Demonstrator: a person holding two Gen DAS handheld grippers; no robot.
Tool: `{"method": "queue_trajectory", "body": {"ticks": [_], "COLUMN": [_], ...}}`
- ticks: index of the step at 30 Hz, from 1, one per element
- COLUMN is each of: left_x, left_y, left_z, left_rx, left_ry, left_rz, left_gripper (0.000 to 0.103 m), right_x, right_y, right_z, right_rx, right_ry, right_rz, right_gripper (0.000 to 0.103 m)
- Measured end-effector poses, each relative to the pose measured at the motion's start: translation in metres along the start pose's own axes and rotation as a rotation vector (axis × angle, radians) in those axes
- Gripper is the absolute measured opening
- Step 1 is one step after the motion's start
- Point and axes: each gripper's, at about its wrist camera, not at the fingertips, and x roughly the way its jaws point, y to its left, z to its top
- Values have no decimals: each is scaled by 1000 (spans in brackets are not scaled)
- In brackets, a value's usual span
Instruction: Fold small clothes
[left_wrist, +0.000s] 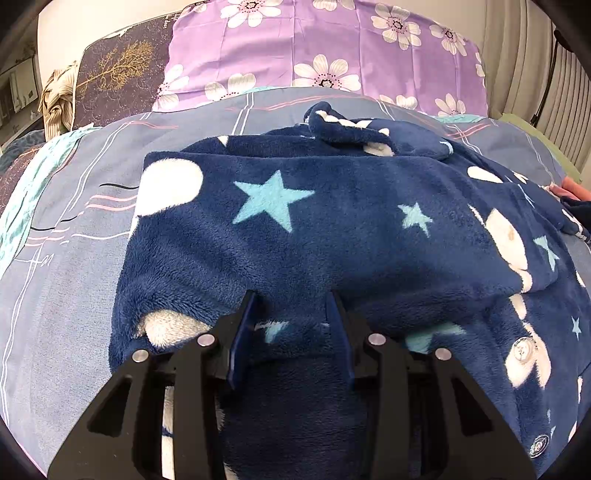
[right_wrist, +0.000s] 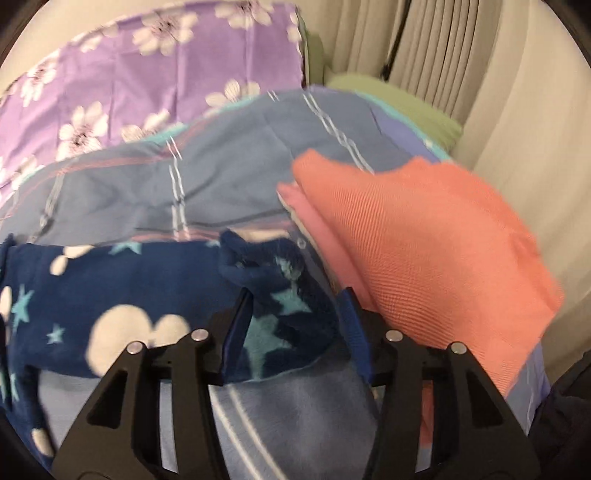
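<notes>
Bedspread (left_wrist: 74, 280) under starry fleece garment (left_wrist: 314, 229)

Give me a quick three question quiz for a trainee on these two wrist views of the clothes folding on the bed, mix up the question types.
1. True or false: the navy fleece garment bears light blue stars.
2. Which folded item lies beside the fleece in the right wrist view? A) an orange knit garment B) a green towel C) a white sock
3. Fill in: behind the bed cover stands a purple pillow printed with white ____.

Key
1. True.
2. A: the orange knit garment lies beyond the right gripper.
3. Flowers.
</notes>
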Motion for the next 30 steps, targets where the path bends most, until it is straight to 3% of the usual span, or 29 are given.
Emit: {"method": "queue_trajectory", "body": {"ticks": [1,3,5,7,8,12,15,18,22,23,26,27,28,30], "left_x": [0,0,0,0,1,0,-1,-1,-4,-9,-32,-38,-41,-40], "left_y": [0,0,0,0,0,1,3,5,8,11,9,3,-6,-25], "left_z": [0,0,0,0,0,0,0,0,3,6,16,20,23,32], "left_rx": [0,0,0,0,-1,-6,-13,-19,-36,-61,-142,-142,-130,-108], "left_ry": [1,0,0,0,0,-3,-4,-5,-7,-6,-29,-34,-32,0], "left_rz": [0,0,-1,-1,-1,-8,-20,-29,-57,-99,-347,-406,-446,-517], "left_gripper": [41,41,41,41,41,41,41,42,44,45,52,60,66,67], "right_x": [2,1,-3,-27,-47,-107,-142,-156,-140,-135,-123,-122,-122,-126], "right_y": [3,11,10,20,38,117,181,239,287,291,291,288,286,282], "right_z": [1,3,9,12,12,1,-25,-61,-109,-117,-126,-126,-123,-123], "right_rx": [-9,-13,63,148,155,38,-64,-183,-291,-298,-308,-300,-294,-293], "right_ry": [-5,-21,-30,-79,-112,-165,-144,-87,26,44,59,58,56,40], "right_rz": [-16,-22,50,182,297,586,781,886,890,875,865,876,883,894], "right_gripper": [49,9,9,9,9,9,9,10,10,10,10,10,11,12]}}
